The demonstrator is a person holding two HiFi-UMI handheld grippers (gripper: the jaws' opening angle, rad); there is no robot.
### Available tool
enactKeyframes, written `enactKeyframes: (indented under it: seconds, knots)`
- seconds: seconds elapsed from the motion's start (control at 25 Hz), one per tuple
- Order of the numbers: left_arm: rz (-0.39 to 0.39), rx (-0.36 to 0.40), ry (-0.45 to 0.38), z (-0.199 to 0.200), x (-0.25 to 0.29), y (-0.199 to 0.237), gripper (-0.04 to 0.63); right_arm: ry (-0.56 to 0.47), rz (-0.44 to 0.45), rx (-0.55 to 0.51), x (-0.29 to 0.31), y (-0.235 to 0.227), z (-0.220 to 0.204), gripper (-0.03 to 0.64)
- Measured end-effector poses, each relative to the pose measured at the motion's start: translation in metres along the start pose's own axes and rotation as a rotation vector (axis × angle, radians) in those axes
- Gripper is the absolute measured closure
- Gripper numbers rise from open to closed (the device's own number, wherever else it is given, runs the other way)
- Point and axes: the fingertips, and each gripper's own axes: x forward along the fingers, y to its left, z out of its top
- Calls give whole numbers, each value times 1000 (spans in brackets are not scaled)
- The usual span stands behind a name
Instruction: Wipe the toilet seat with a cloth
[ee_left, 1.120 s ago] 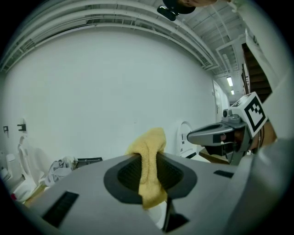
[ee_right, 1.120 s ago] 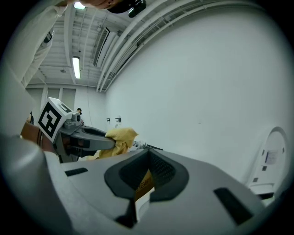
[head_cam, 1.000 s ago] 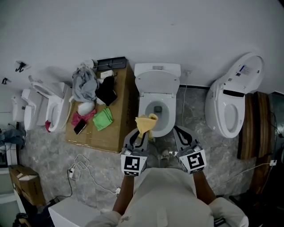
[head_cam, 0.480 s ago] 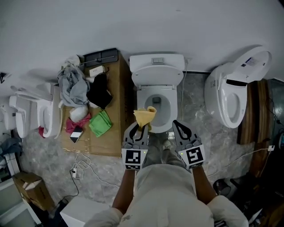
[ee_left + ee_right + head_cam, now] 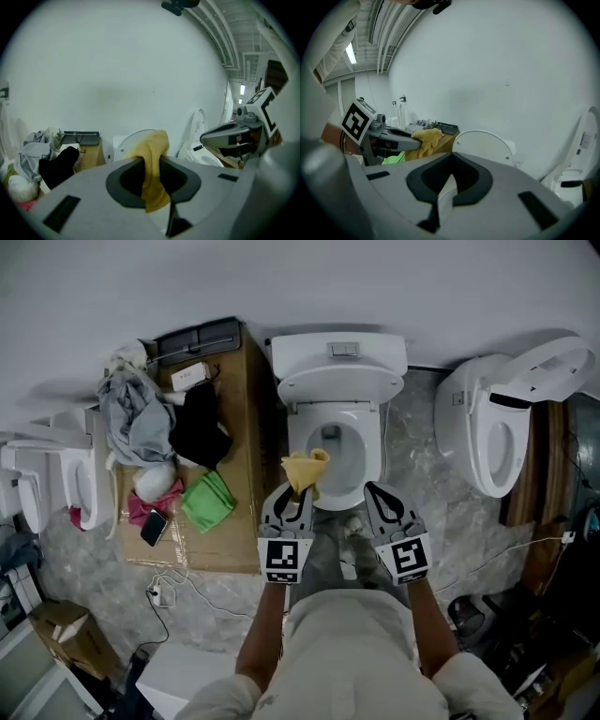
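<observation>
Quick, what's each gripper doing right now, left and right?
Left gripper: shut on the yellow cloth.
Right gripper: shut, with nothing between its jaws.

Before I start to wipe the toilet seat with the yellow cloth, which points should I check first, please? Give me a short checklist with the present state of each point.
1. Grip on the cloth: the left hand-held gripper is shut on the yellow cloth. Ok.
2. Access: the lid is raised and the toilet seat lies exposed. Ok.
3. Cloth in contact with the seat: the head view only shows them overlapping at the front left. Cannot tell.
4. The right hand-held gripper is shut, holds nothing and is clear of the cloth. Ok.
5. Nothing lies on the visible part of the seat. Ok.
</observation>
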Motion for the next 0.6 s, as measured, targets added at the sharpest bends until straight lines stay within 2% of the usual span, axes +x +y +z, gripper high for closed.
enactKeyframes:
  seconds: [0.32, 0.6]
  knots:
    - [-5, -60, 45, -38, 38, 32, 512, 86, 20, -2, 47, -4, -38, 609]
    - [-3, -59, 77, -68, 70, 46, 512, 116, 20, 30, 81, -14, -65, 609]
